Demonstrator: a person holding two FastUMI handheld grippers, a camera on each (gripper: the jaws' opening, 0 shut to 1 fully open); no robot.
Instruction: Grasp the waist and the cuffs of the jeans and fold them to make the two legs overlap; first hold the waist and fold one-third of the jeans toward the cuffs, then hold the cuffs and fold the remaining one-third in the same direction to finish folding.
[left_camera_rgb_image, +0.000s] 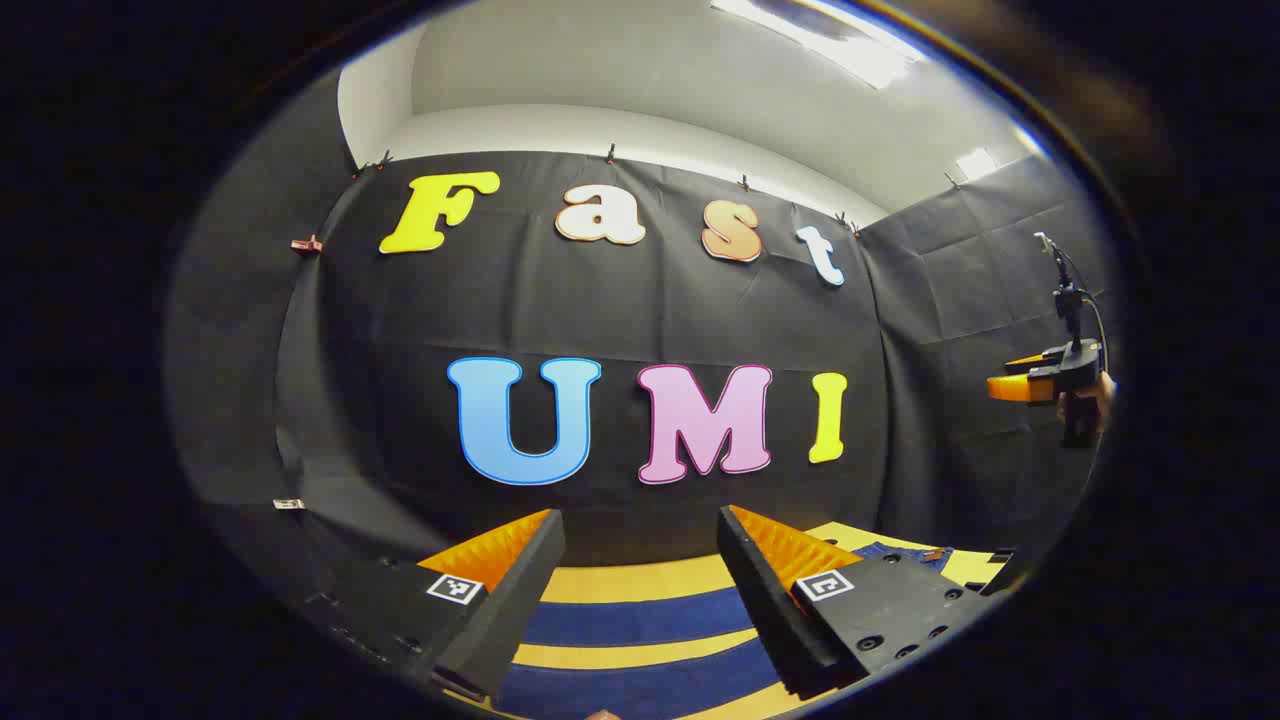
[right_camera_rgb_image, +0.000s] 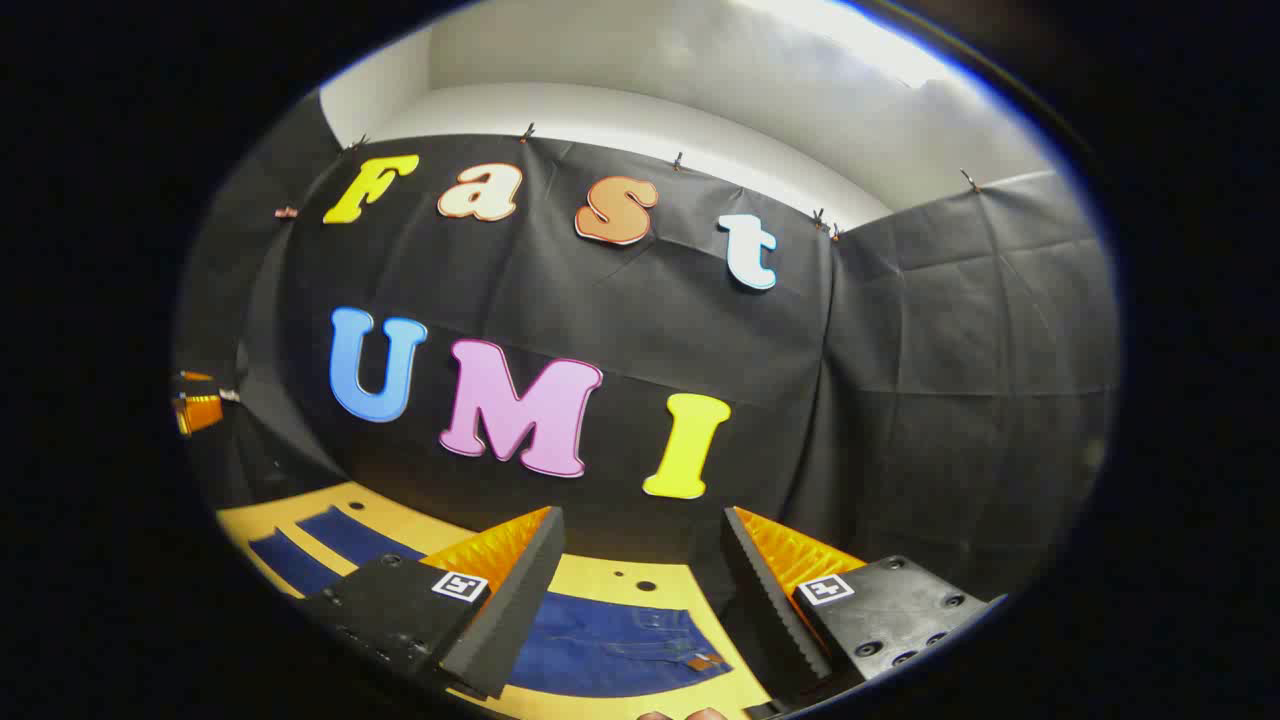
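Left gripper (left_camera_rgb_image: 640, 590) raised, level, jaws wide apart, nothing between. Right gripper (right_camera_rgb_image: 640, 590) same: jaws apart, unloaded.

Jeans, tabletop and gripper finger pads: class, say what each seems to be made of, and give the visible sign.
Jeans: blue denim, matte, judging by seam stitching and a brown waist patch.
Tabletop: likely pale wood or laminate, smooth, with small holes.
Finger pads: orange, ridged, probably rubber or soft plastic, on matte black bodies.
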